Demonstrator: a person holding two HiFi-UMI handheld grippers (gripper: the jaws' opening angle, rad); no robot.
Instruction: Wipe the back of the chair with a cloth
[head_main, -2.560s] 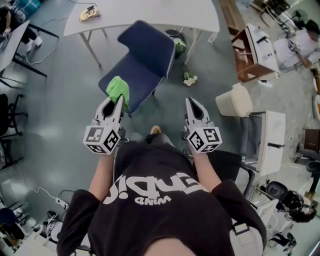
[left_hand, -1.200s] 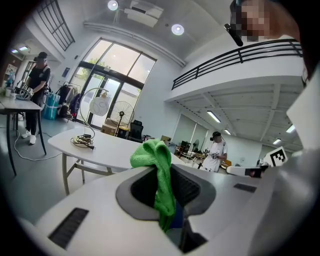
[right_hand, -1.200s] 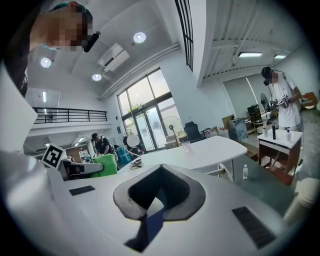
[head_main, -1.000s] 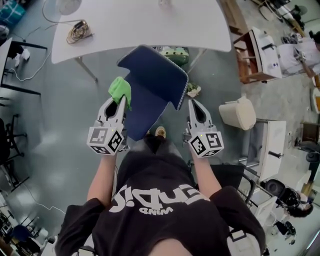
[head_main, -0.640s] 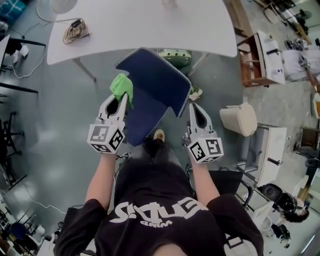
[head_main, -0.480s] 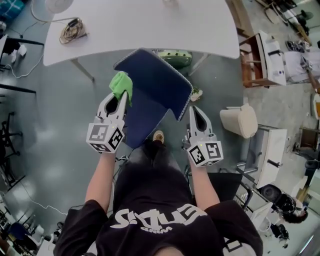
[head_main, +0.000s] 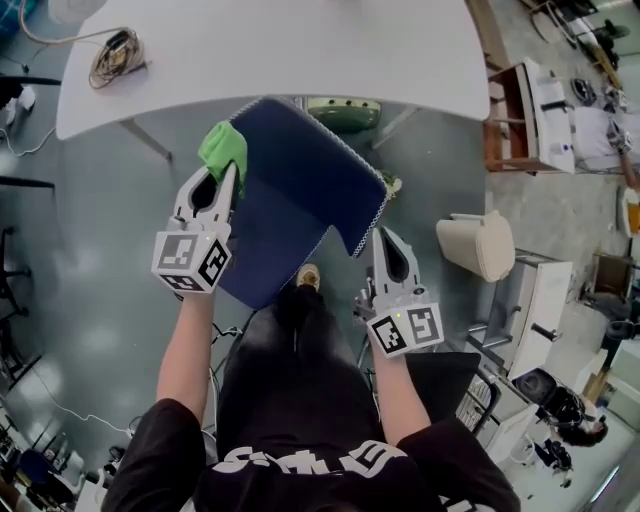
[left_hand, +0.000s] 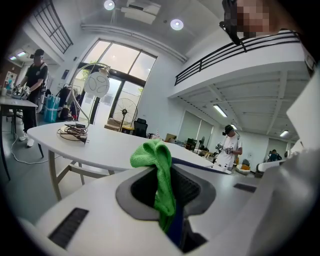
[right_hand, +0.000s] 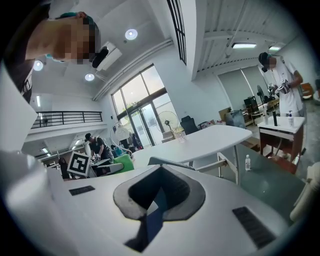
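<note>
My left gripper (head_main: 228, 172) is squeezed tight on the green cloth (head_main: 224, 148). The cloth sticks out past the tips in a soft bunch, so the bunch can rub the chair and the hard jaws do not.

I hold it at about 11 o'clock of the blue chair (head_main: 265, 250), right at the top corner of the chair back (head_main: 315, 165). The cloth is touching that corner or just beside it; I cannot tell which. In the left gripper view I see the dark blue edge right behind the cloth. A corner is a good place to begin, since I can then sweep across toward 3 o'clock.

My right gripper (head_main: 384, 235) has its jaws together with nothing in them. It hangs at about 4 o'clock of the chair, near the side edge of the back, out of the way.

The white table (head_main: 300, 50) is at 12 o'clock, close behind the chair, so I should keep my rubs short there. I think the wiping is only starting.
</note>
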